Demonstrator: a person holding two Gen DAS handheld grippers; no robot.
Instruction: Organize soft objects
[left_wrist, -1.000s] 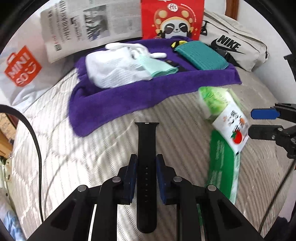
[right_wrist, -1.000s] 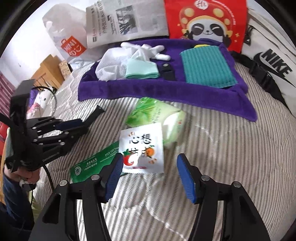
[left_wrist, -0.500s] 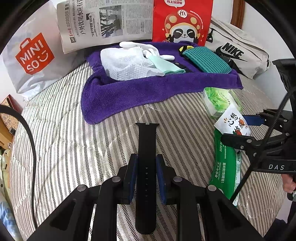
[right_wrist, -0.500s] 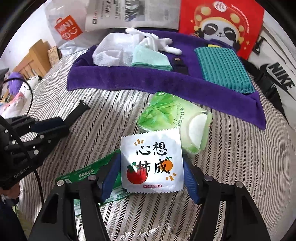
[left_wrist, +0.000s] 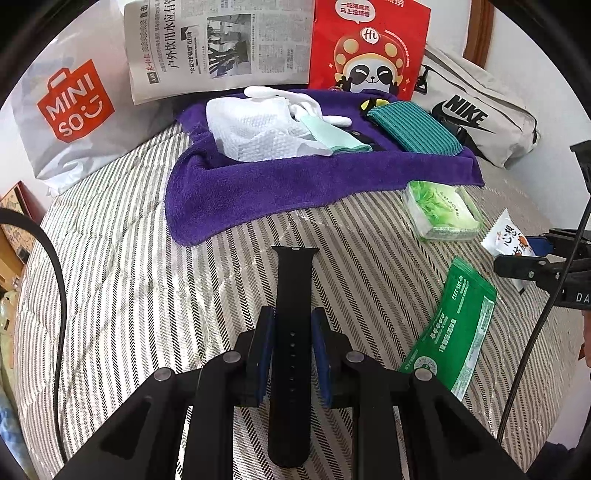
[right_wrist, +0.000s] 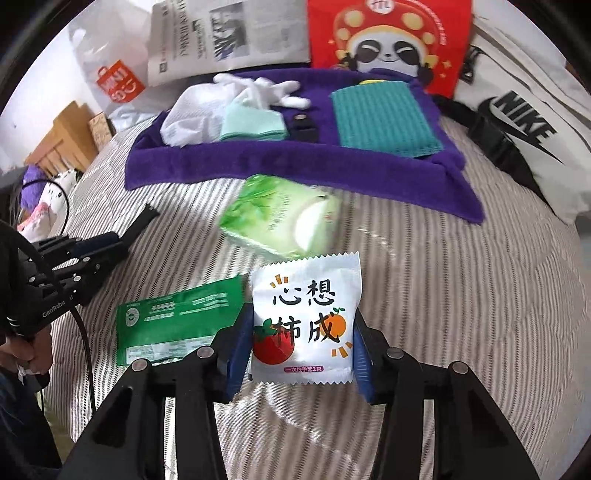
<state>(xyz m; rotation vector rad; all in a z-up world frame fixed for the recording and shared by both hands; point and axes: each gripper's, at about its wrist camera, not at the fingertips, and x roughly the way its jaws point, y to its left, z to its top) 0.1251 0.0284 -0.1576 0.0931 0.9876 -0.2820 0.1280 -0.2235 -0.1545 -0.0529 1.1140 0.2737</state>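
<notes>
My left gripper (left_wrist: 293, 325) is shut on a black watch strap (left_wrist: 293, 280), which sticks out forward over the striped bedspread (left_wrist: 122, 295). The jaws of my right gripper (right_wrist: 300, 317) are closing, and both pads press on a white snack-style packet (right_wrist: 306, 295) with a tomato and an orange printed on it. A green tissue pack (right_wrist: 280, 221) lies just beyond the packet, and a flat green sachet (right_wrist: 177, 317) lies to its left. At the back, a purple towel (right_wrist: 295, 162) carries a white cloth (right_wrist: 192, 114), white gloves, a mint cloth and a teal cloth (right_wrist: 384, 118).
Behind the towel stand a newspaper (left_wrist: 218, 40), a red panda bag (left_wrist: 369, 48), a white Miniso bag (left_wrist: 74, 107) and a white Nike bag (left_wrist: 476, 114). A black cable (left_wrist: 55, 266) curves along the left. A hand (right_wrist: 14, 354) holds the left gripper's handle.
My right gripper moved in around the white packet and closed onto it; the packet now sits between the pads, off the green sachet. The left gripper keeps its hold on the strap.
</notes>
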